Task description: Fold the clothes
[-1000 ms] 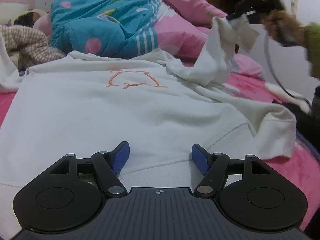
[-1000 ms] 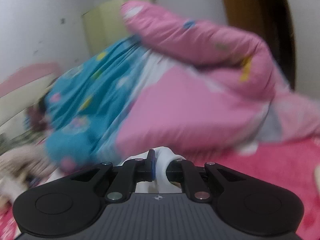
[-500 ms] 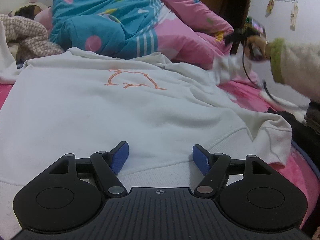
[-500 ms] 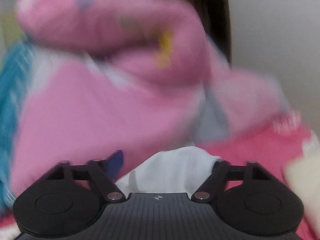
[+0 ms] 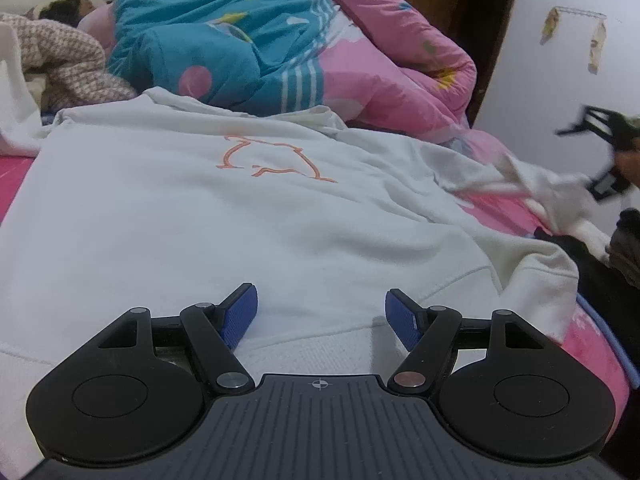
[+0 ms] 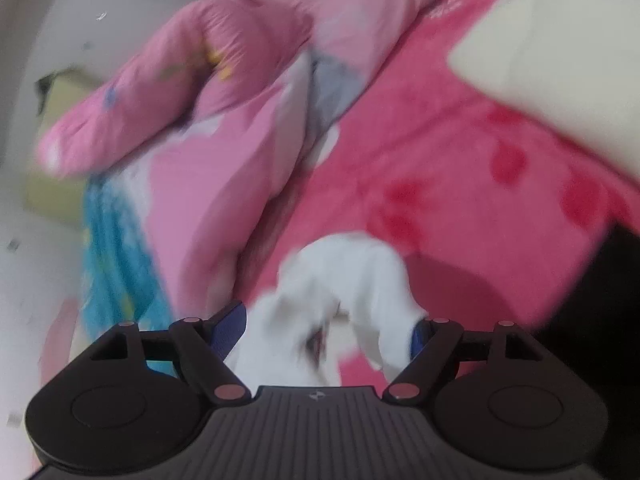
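I am hovering the left gripper [image 5: 320, 314], fingers wide, over the white sweatshirt [image 5: 200, 208] spread on the bed [image 5: 592, 344]. The right gripper [image 6: 326, 330], fingers wide, is releasing the sleeve [image 6: 340, 280]; it may bunch, spoiling the fold.

Left wrist view: low and close over the hem of the white sweatshirt [image 5: 192, 216], facing along the bed [image 5: 12, 168] toward the quilt [image 5: 248, 44] and the far wall. Right wrist view: tilted, blurred, close above the pink bedspread, looking across it toward the quilt [image 6: 192, 92]. Shared ground: quilt, bedspread, and the white sleeve [image 6: 344, 292], seen far right in the left view.
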Demonstrator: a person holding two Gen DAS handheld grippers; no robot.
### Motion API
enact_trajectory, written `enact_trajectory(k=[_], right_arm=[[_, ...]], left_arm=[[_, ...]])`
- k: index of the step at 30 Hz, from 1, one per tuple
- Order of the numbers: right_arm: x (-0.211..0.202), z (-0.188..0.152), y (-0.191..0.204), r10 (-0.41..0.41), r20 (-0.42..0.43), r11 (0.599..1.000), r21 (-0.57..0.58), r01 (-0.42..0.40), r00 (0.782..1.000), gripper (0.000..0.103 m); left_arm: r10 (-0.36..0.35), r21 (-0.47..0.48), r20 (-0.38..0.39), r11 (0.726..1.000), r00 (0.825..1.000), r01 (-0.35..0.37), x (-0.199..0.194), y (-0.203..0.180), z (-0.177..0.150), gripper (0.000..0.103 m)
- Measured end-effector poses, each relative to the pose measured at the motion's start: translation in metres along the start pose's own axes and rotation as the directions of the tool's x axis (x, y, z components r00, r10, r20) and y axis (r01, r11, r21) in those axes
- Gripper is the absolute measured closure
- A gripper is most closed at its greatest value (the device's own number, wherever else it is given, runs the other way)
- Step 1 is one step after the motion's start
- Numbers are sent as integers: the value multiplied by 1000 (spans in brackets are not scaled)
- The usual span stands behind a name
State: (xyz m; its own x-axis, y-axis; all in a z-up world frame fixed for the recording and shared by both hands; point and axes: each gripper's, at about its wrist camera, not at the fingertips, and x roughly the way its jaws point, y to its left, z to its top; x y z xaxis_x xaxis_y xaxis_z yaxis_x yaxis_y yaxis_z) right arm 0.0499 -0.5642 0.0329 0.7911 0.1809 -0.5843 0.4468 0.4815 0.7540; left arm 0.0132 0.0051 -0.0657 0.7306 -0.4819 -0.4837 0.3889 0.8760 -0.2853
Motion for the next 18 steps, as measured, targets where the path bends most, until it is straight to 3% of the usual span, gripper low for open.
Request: enact_trajectory(k=[3,6,9,13,16,18], right_arm=[[-23,-42,4,-20,-45,995,-103,15,999,24],[-33,-69,20,-69,18,959,-273,71,997,24],[-26,-72,40,-60,60,922,-380,78,996,31],[13,-63,74,-130,91,851,-501,158,987,39],[52,-68,97,-195,124,720,-656,228,973,37],[86,-81,105,-274,132,580,-767,273,953,26]], left_arm=[[11,-17,-7,1000,1000,-11,-7,0,2,32],[21,-20,-11,1000,1000,-21,-12,-1,2,31],[39,-17,-14,999,999,-39,-15,-3,2,31],[64,-31,-7,997,998,-65,-14,-5,1,31],[78,-3,0,997,997,-78,-11,-7,-2,31],[81,25,6,996,997,-81,-9,-7,-4,31]])
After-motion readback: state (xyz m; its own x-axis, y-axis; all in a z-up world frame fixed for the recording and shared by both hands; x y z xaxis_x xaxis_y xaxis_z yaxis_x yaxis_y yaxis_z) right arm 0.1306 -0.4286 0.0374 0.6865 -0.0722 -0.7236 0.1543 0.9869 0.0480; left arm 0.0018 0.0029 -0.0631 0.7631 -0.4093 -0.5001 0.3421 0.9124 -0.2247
